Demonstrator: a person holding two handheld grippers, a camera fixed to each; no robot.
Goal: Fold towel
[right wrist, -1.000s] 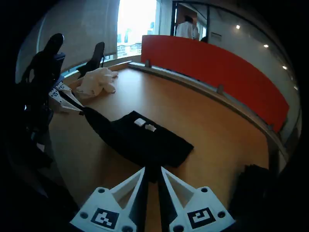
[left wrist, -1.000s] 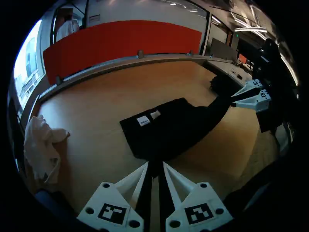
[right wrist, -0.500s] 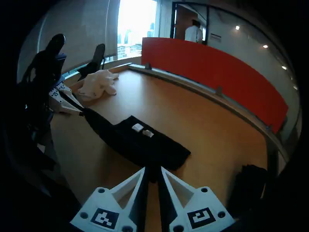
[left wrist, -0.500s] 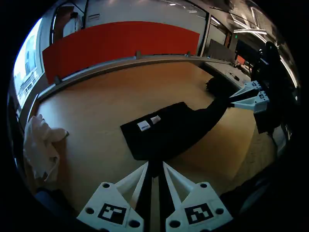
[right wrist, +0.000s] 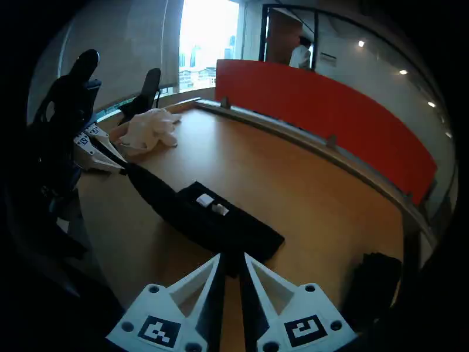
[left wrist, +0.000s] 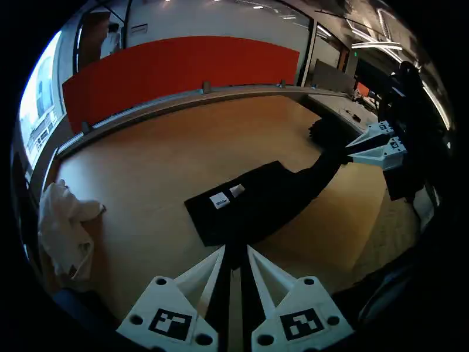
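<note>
Left gripper [left wrist: 235,252]: your fingers are pressed together on a near edge of the black towel [left wrist: 258,199]. Right gripper [right wrist: 232,258]: likewise pinching the towel's edge at its tips. Towel: lies ahead of both tools on the wooden table [left wrist: 152,158], stretched in a band between them, two white tags [left wrist: 227,196] facing up. White cloth [left wrist: 61,234]: bunched ahead-left of the left gripper. Dark pile [right wrist: 372,281]: to the right of the right gripper. Red partition [left wrist: 176,64]: beyond the table's far edge.
</note>
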